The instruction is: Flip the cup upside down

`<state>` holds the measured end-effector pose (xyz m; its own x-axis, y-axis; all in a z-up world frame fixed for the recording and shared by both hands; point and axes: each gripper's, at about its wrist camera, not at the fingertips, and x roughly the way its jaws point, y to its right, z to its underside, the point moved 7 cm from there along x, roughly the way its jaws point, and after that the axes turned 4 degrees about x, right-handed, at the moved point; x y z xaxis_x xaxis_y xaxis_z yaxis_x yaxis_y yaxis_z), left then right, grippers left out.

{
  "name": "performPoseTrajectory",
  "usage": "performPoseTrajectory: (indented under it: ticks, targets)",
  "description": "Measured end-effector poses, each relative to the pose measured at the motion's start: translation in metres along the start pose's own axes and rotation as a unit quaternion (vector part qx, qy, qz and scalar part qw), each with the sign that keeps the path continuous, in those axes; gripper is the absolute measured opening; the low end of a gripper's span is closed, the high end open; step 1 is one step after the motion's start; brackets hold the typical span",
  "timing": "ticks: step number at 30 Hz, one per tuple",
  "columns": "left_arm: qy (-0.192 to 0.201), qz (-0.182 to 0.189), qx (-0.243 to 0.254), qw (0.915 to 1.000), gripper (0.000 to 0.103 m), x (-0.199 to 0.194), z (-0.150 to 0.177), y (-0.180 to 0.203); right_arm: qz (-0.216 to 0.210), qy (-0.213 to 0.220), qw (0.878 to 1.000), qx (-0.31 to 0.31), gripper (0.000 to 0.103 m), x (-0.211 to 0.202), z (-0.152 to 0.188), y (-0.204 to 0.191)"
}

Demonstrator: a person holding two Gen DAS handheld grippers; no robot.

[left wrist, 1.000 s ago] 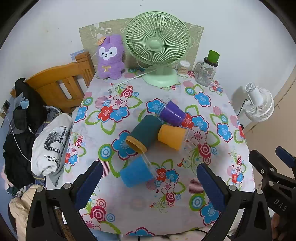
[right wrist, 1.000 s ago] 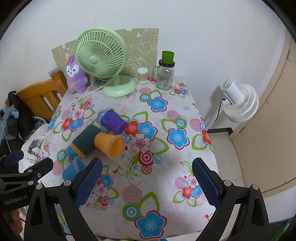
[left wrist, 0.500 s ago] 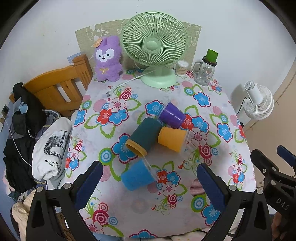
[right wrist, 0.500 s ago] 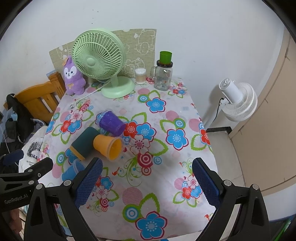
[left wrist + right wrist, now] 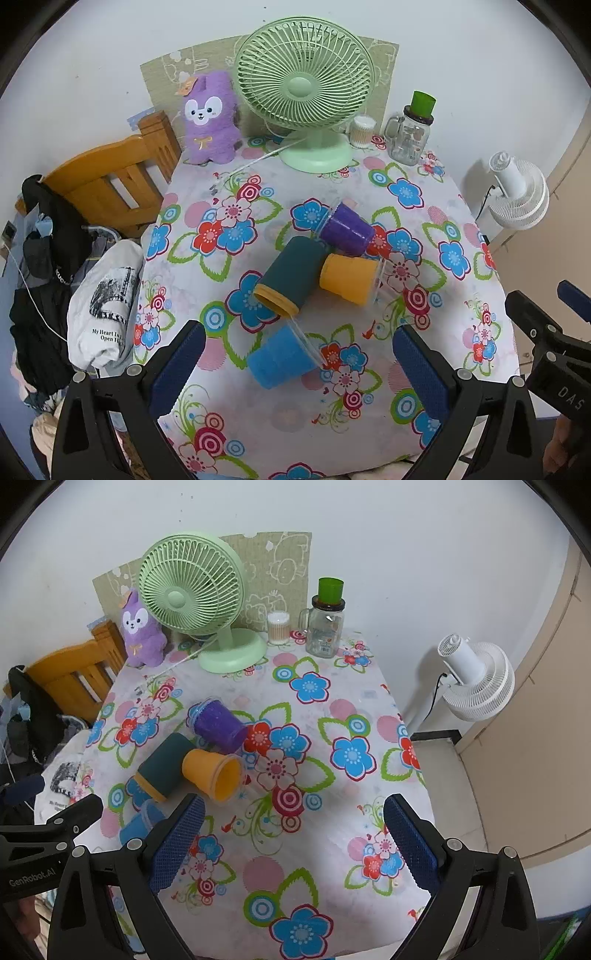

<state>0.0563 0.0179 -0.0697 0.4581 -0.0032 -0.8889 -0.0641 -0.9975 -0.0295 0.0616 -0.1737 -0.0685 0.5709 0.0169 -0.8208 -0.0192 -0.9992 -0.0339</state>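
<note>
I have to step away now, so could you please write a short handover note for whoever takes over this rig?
Left claw: open, empty, above the near table edge.
Right claw: open, empty, likewise.
Cups: blue cup, dark green cup, orange cup and purple cup all lie on their sides, clustered mid-table.
Done: nothing flipped.
Left: grip a cup and stand it mouth down; the blue one is nearest the left claw.

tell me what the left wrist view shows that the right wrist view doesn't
Only the left wrist view shows the blue cup whole, lying on its side between the open left gripper; the right wrist view shows it partly hidden. Only the right wrist view looks into the orange cup's open mouth. Both show the purple cup and teal cup on their sides, and the green fan.
</note>
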Motion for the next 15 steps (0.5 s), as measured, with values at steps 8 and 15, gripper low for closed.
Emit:
performPoseTrajectory:
  ticks: [8,15]
  targets:
    - [-0.008,0.001,0.016,0.9998,0.102,0.013,-0.013,-0.003,0.005,-0.009,1.0,-0.001,0.099,0.009,-0.012,-0.005]
    - [-0.023,-0.001,0.028,0.9993,0.102,0.031,-0.024,-0.008,0.003,-0.019,1.0,-0.002,0.099,0.024,-0.022,-0.012]
